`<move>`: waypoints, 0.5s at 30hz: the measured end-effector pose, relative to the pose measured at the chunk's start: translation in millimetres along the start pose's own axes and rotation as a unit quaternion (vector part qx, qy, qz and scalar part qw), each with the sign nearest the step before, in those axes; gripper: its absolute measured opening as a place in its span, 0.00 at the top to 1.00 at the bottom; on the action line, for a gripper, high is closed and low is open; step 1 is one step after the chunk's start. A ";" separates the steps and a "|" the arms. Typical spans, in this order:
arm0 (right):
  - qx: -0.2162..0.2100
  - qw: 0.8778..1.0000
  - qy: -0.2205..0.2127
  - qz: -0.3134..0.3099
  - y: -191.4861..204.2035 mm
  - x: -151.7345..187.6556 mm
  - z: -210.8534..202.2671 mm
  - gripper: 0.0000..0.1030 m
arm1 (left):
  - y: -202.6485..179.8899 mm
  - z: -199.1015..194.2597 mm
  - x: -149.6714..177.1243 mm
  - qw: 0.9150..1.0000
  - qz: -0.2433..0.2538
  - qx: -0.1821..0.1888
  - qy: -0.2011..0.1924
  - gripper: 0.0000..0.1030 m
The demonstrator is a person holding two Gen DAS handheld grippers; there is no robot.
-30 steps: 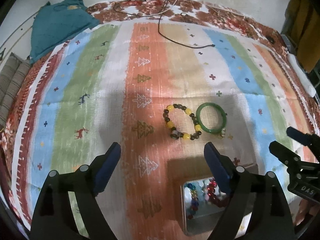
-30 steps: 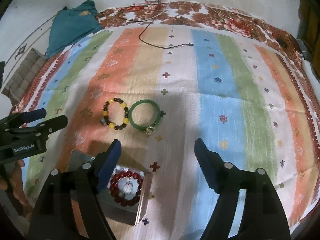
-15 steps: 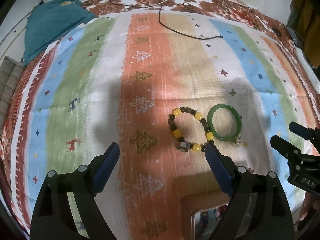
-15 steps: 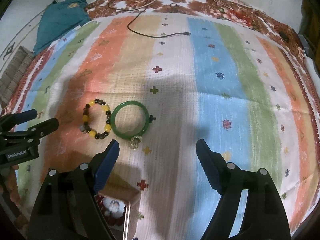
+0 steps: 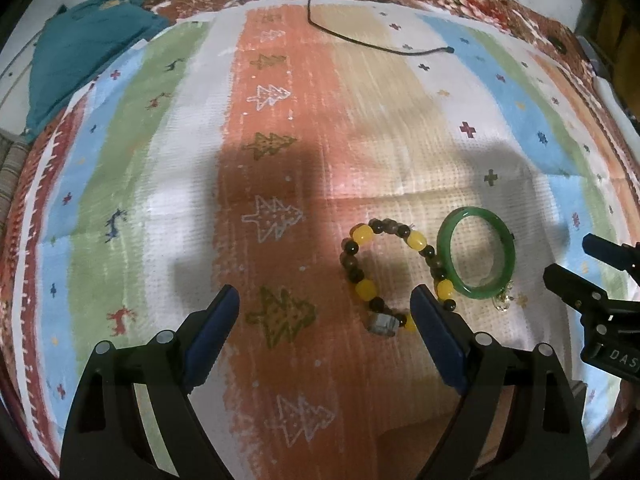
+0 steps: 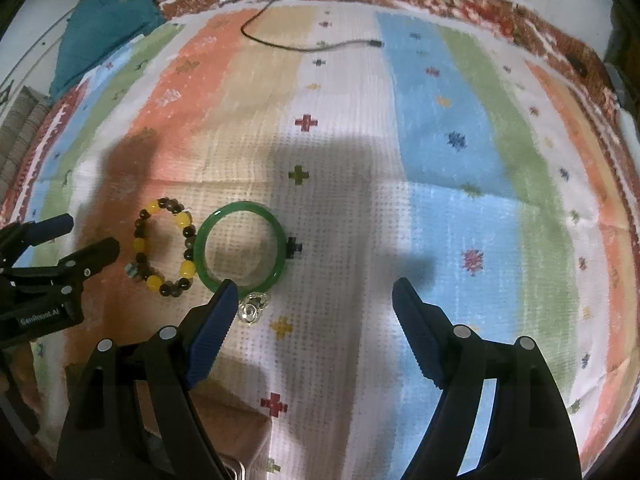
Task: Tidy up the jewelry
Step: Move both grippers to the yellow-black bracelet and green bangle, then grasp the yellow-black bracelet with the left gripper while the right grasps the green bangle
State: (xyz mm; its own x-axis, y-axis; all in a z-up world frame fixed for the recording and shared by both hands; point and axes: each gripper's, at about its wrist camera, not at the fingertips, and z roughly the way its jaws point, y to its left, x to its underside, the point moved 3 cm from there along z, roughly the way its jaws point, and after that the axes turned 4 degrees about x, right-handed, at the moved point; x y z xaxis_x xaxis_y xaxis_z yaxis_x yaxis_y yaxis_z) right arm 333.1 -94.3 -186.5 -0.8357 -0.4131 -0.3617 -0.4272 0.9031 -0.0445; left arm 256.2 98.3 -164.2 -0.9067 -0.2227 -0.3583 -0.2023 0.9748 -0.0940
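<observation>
A yellow-and-brown beaded bracelet (image 5: 384, 276) (image 6: 166, 246) lies flat on the striped cloth, touching a green bangle (image 5: 476, 258) (image 6: 242, 246) with a small pale charm (image 6: 251, 307) at its near edge. My left gripper (image 5: 324, 304) hovers open above the cloth, its right fingertip just beside the beaded bracelet's near end. My right gripper (image 6: 312, 296) is open too, its left fingertip over the bangle's near rim and charm. Nothing sits between either pair of jaws. Each gripper shows at the edge of the other's view.
A striped cloth (image 5: 280, 140) (image 6: 460, 140) with tree and cross patterns covers the surface. A dark cable (image 5: 380, 46) (image 6: 304, 44) lies at the far end and a teal cloth bundle (image 5: 80, 48) at the far left. A box edge (image 6: 236, 470) peeks at the bottom.
Both grippers have come down and forward toward the bracelets, which look larger and closer. The mirrored box with red beads has slid out of view below the fingers. Both stay open.
</observation>
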 end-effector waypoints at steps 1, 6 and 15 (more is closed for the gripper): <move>0.001 1.000 0.006 0.001 -0.1 -0.8 4.3 0.23 | -0.5 2.4 -0.1 1.000 0.004 0.001 0.001 0.17; 0.008 1.000 0.011 -0.006 3.8 -3.8 14.8 0.23 | -2.5 14.8 -0.4 1.000 0.015 0.002 0.011 0.18; 0.032 0.999 0.010 -0.020 9.1 -15.7 35.0 0.23 | 3.0 35.8 -0.6 0.999 0.003 0.008 0.038 0.28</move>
State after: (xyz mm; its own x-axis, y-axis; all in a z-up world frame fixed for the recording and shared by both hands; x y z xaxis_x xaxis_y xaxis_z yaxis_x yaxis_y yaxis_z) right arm 354.3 -75.5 -213.8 -0.8258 -0.4506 -0.3391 -0.4380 0.8912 -0.1177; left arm 269.4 100.9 -197.4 -0.9335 -0.2154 -0.2866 -0.1920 0.9755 -0.1076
